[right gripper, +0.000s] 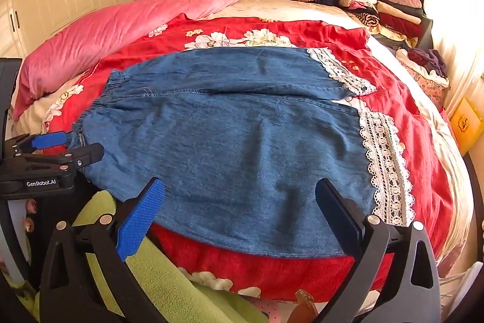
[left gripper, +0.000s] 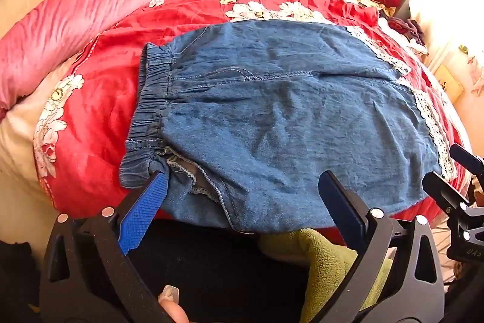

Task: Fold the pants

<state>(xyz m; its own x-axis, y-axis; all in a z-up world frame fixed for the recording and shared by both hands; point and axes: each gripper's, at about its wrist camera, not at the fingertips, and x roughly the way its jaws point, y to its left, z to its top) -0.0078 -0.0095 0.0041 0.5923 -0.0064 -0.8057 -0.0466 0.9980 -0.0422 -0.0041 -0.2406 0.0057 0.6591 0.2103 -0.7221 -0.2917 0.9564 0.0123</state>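
Nearest, the left gripper (left gripper: 242, 192) and the right gripper (right gripper: 239, 199) both hang with fingers spread wide and nothing between them, tilted down over the near edge of the pants (left gripper: 287, 117), probably ready to pinch that edge for a fold. The pants lie flat across the red floral bedspread (left gripper: 99, 117), waistband (left gripper: 148, 108) left and lace cuffs (right gripper: 384, 159) right (both legs side by side). Beyond sit a pink quilt (left gripper: 75, 14) and stacked clothes (right gripper: 384, 8), kept clear.
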